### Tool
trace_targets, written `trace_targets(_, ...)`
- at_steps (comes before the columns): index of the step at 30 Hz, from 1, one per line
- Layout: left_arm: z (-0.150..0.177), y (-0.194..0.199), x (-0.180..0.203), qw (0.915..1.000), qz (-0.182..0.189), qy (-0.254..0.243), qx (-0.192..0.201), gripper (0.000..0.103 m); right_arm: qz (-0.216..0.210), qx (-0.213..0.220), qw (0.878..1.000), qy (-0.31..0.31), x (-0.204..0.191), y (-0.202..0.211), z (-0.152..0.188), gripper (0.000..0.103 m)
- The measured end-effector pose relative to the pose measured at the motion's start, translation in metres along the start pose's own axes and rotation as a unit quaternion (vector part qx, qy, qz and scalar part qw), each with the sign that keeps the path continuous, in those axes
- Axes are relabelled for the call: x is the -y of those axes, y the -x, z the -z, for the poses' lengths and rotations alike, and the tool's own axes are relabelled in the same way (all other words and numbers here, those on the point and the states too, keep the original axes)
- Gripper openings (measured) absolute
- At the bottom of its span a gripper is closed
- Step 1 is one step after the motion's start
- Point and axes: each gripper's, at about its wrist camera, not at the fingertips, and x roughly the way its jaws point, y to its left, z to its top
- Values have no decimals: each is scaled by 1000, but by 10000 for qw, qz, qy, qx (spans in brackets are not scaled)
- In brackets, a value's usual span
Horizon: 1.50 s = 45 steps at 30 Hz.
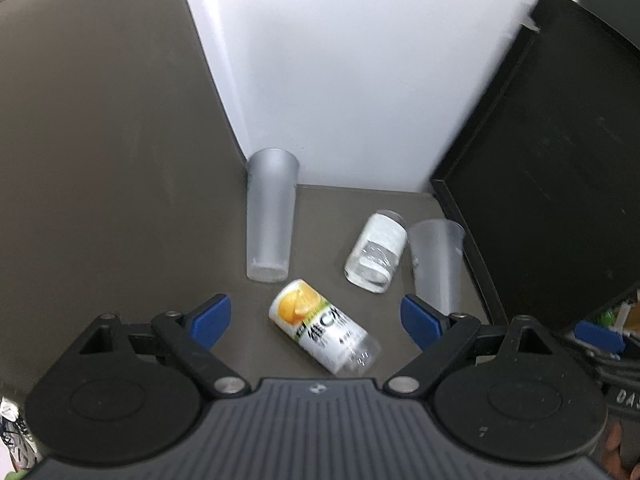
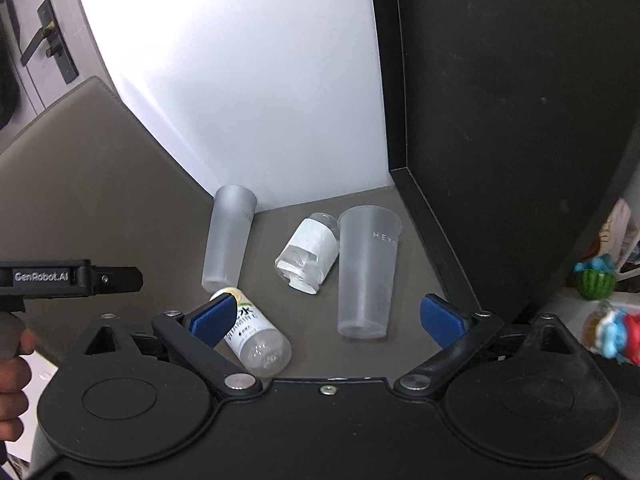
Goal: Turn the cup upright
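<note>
Two frosted plastic cups stand on the grey table. The left cup [image 1: 270,216] [image 2: 229,238] is by the wall corner, the right cup [image 1: 437,264] [image 2: 368,270] is next to the black panel. Both look upright with wide rims on top. My left gripper [image 1: 316,320] is open and empty, hovering above a lying bottle with an orange label [image 1: 320,326] [image 2: 252,332]. My right gripper [image 2: 328,320] is open and empty, just in front of the right cup. The left gripper's body also shows at the left edge of the right wrist view [image 2: 72,278].
A small clear bottle with a white label [image 1: 376,252] [image 2: 310,252] lies between the cups. A black panel [image 1: 552,160] [image 2: 500,140] borders the right side. A white wall [image 1: 340,72] closes the back. Colourful toys [image 2: 600,304] sit at far right.
</note>
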Motion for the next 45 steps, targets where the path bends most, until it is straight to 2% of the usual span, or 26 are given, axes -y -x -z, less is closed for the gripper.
trace_targets(2,-7,-9,-3,10000,-20,59,-46,91,-48,-15,10000,-15,1,-9,-4,92)
trace_targets(12,-36,-59,-10,9994,-279,114,-145,88,-165,-48,9995,-276,17,-50,-20,92)
trace_targets(14,-40,-71,-11,9992,-309,153,-203,88,-185,-68,9993,-321,21,-57,-23,87)
trace_targets(18,-52,-89,-16,9987,-429,210,-193,88,-247,-119,9988,-409,27,-73,-31,86)
trace_targets(24,-66,-128,-18,9975,-531,255,-395,84,-324,-235,9979,-510,37,-98,-39,83)
trace_targets(29,-71,-161,-12,9964,-668,163,-501,81,-381,-242,9974,-557,46,-115,-41,83)
trace_targets(34,-74,-193,-17,9937,-894,253,-628,75,-415,-288,9970,-589,52,-130,-43,81)
trace_targets(38,-75,-213,-24,9918,-914,392,-804,73,-526,-404,9949,-766,59,-138,-43,80)
trace_targets(44,-70,-238,-30,9884,-1129,240,-991,72,-406,-481,9957,-678,62,-145,-40,80)
trace_targets(45,-69,-242,-32,9875,-1157,244,-1046,69,-396,-473,9958,-681,63,-145,-40,80)
